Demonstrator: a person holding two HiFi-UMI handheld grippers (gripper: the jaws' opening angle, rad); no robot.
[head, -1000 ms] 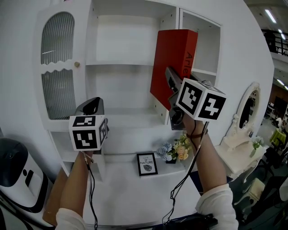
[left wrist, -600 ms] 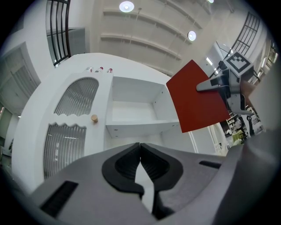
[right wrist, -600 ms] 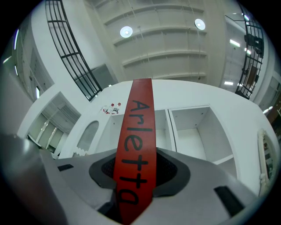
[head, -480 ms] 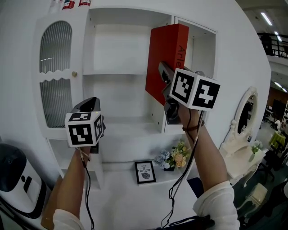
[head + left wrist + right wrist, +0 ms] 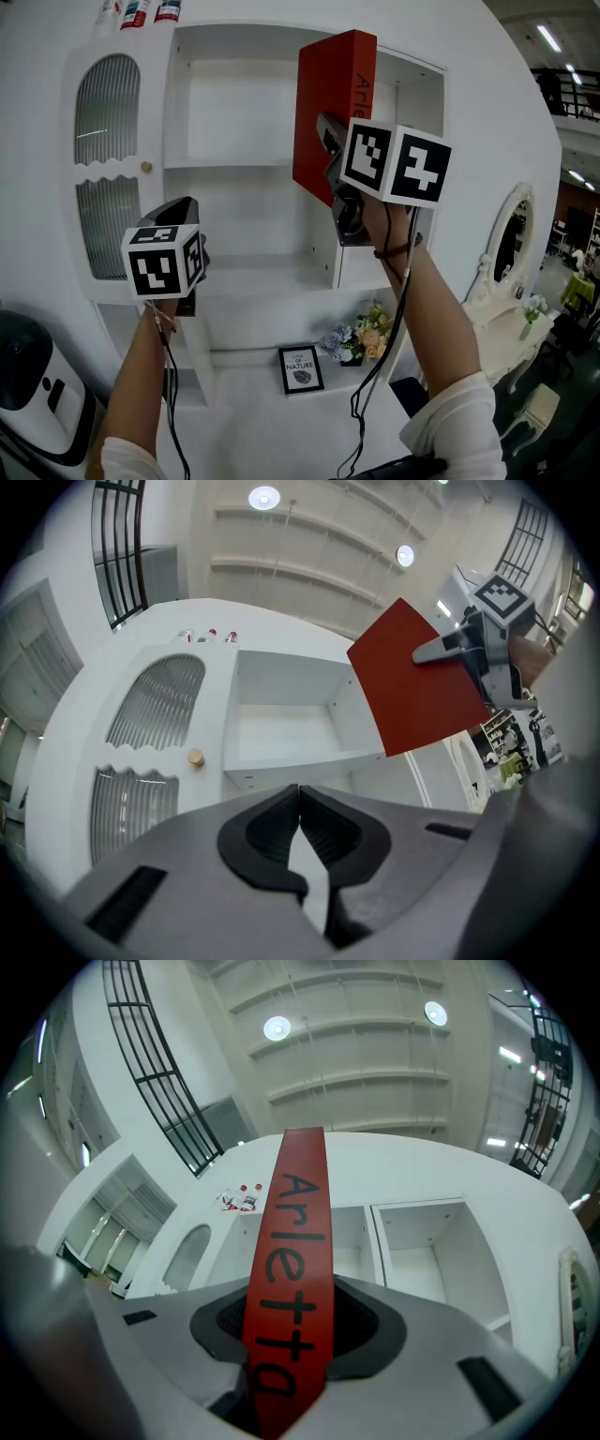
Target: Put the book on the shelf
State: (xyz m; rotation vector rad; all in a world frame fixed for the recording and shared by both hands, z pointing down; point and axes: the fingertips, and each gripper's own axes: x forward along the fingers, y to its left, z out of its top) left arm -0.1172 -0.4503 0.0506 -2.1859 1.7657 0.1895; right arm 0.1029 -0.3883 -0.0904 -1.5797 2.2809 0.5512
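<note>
- The right tongs [image 5: 327, 141] pinch a red book [image 5: 333, 112] by its lower spine end. In the right gripper view the spine, lettered "Arletta" in black, stands straight up between the two pads, which press on its covers.
- The book is held in the air, nearly upright with its top leaning slightly left, in front of the white cabinet [image 5: 178, 281]. It rests on no shelf board.
- In the head view it covers the upright divider between the wide middle compartment [image 5: 234, 103] and the narrow right compartment [image 5: 417, 94], and its top edge reaches about the height of the cabinet's top.
- Whether the book touches the cabinet front I cannot tell.
- The left tongs [image 5: 300, 808] are pressed together at the tips and hold nothing. They hang lower and to the left, in front of the cabinet's left side, beneath the arched door [image 5: 108, 112] with ribbed glass and a small round knob [image 5: 145, 167].
- Both open compartments look bare inside; a shelf board [image 5: 244, 165] crosses the middle one.
- Small bottles [image 5: 141, 11] stand on top of the cabinet at the left.
- On the bench [image 5: 253, 422] below, a framed picture [image 5: 302, 368] stands just beside a small bunch of flowers [image 5: 361, 333].
- A white ornate mirror [image 5: 511, 244] stands off to the right, and a white and black machine [image 5: 28, 394] sits at the lower left.
</note>
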